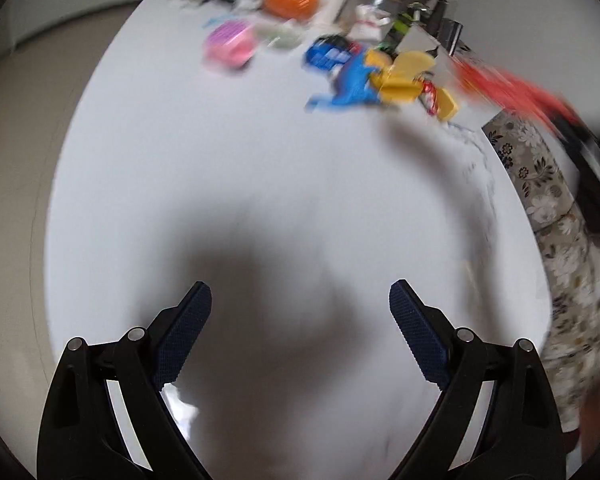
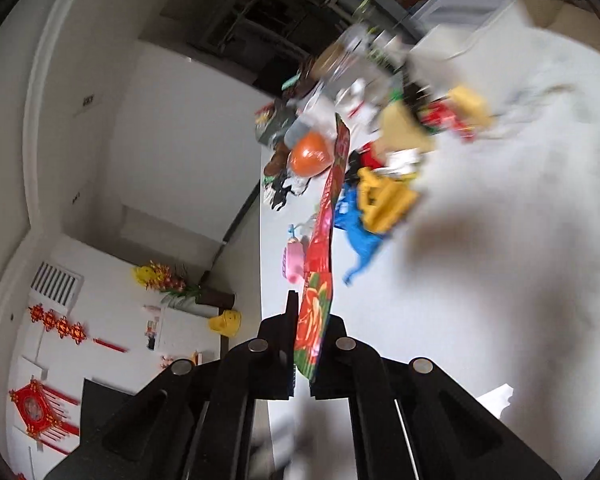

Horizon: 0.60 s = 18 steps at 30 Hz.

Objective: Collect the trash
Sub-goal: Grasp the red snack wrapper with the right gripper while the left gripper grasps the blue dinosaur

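Observation:
My right gripper (image 2: 309,320) is shut on a flat red wrapper (image 2: 326,232) with a green and orange print, held edge-on above the white table (image 2: 480,280). The same red wrapper shows blurred in the left wrist view (image 1: 512,92) at the upper right. My left gripper (image 1: 300,300) is open and empty, low over the bare white table (image 1: 220,160). A scrap of white paper (image 1: 182,408) lies by its left finger. Another white scrap (image 2: 498,398) lies at the right in the right wrist view.
At the table's far side lies a cluster: an orange ball (image 1: 290,0), a pink item (image 1: 230,44), blue wrappers (image 1: 348,80), yellow pieces (image 1: 404,76). A floral-covered seat (image 1: 556,240) stands at the table's right edge. Red wall decorations (image 2: 56,326) hang at left.

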{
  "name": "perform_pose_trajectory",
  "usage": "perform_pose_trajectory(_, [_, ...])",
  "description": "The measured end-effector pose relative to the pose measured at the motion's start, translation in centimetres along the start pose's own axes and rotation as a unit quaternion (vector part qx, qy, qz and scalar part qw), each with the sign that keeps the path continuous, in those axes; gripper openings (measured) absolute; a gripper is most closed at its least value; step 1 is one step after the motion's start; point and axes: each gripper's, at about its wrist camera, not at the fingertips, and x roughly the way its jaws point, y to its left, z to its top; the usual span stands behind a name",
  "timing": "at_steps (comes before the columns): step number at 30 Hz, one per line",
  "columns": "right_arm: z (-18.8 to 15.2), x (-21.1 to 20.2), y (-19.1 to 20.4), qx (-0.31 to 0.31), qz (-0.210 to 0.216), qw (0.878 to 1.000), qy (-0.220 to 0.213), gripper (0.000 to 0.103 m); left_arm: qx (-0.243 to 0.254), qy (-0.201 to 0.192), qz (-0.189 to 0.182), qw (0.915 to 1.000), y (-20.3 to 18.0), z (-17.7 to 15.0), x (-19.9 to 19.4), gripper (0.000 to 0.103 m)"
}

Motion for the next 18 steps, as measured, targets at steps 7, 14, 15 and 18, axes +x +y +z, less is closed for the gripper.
perform_pose_trajectory(7, [-7.8, -12.1, -5.4, 0.074, 0.010, 0.997, -0.035, 0.004, 0.066, 0.000, 0.024, 0.9975, -3.8, 11.8, 8.7, 0.088])
perform_pose_trajectory(14, [-12.0, -16.5, -7.6, 0.110, 0.011, 0.992, -0.065, 0.007, 0.132, 0.028, 0.079, 0.9877, -6.0, 15.7, 14.2, 0.088])
perform_pose_trajectory(15, [-11.9, -16.4, -7.9, 0.111, 0.009, 0.992, -0.066, 0.007, 0.129, 0.032, 0.074, 0.9884, -6.0, 16.0, 14.6, 0.088])
perform_pose_trajectory(18, [-12.2, -17.0, -8.2, 0.111, 0.005, 0.992, -0.066, 0.007, 0.134, 0.029, 0.082, 0.9871, -6.3, 16.3, 15.3, 0.071])
